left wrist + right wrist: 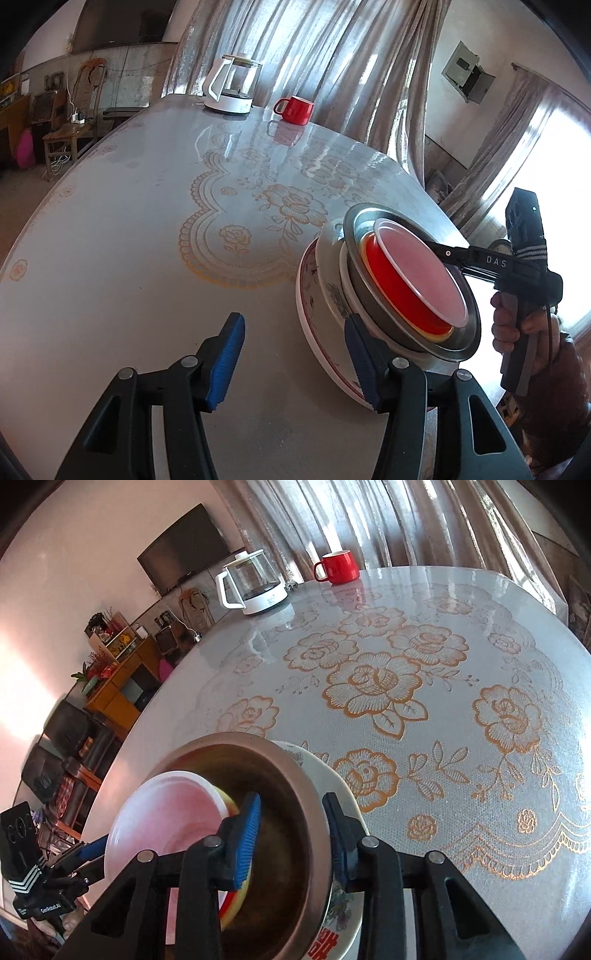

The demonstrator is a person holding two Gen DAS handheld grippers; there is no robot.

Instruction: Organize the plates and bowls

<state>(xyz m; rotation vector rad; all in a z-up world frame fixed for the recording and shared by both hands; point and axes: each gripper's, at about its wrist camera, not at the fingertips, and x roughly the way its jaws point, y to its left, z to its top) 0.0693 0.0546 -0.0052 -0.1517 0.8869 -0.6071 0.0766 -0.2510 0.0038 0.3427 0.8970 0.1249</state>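
Steel bowl (413, 295) sits nested in a stack near the table (129, 240) edge closest to the person: flowered plate (314, 317) at the bottom, white bowl (332, 291) on it, steel bowl next, then a red-and-yellow bowl (402, 291) w/ a pale pink bowl (421, 266) on top. Left gripper (295, 362) is released, jaws apart w/ nothing pressed btwn them; its right-hand pad lies against or just beside the plate's rim (can't tell which), the other hangs over bare table. Right gripper (291, 842) straddles the steel bowl's rim, one blue pad inside the bowl by the red-and-yellow bowl, the other outside; whether the pads actually bite the rim can't be told, so clenched vs. loose is unclear. Judging by the task, the stack is nearly built and this looks like a final nudge or settle. Risks: stack is tall, mixed in shape and close to the edge, so a sideways pull from the right gripper could drag the steel bowl off the white bowl and tip the light plastic bowls out. If the left gripper shoves the plate, the whole pile could slide on the glossy cloth toward the edge. Pink bowl looks off-centre in the right wrist view, so a bump may pop it free. Kettle (232, 88) and red mug (295, 109) stand well apart at the far side, no clash likely.
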